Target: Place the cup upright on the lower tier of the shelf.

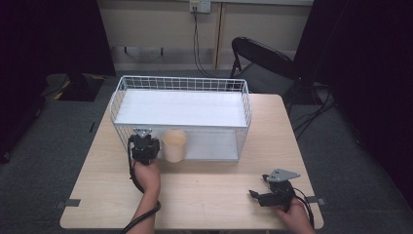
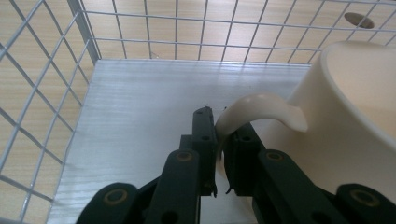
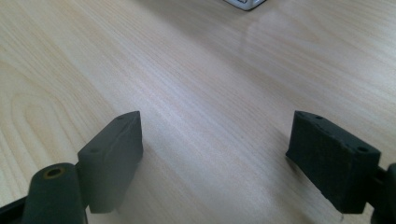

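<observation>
Overhead, a cream mug (image 1: 174,145) standing upright at the open front of a white wire basket (image 1: 246,105) on the wooden worktop (image 1: 209,187), just at the edge of the lower white shelf (image 1: 214,144); left gripper (image 1: 143,147) pressed in beside the mug's left flank, apparently to steer it in by the handle; right gripper (image 1: 270,195) lying low near the worktop's front right corner, well apart, seemingly parked out of the way.

Along the left gripper (image 2: 219,149), jaws clenched on the mug's curved handle (image 2: 254,109), thin edge pinched between the black pads; mug body (image 2: 355,121) close at right, over the ribbed shelf floor (image 2: 140,121); wire mesh (image 2: 42,84) behind and at left.

Along the right gripper (image 3: 215,158), jaws released and spread wide, nothing between them but bare wood grain (image 3: 187,70).
</observation>
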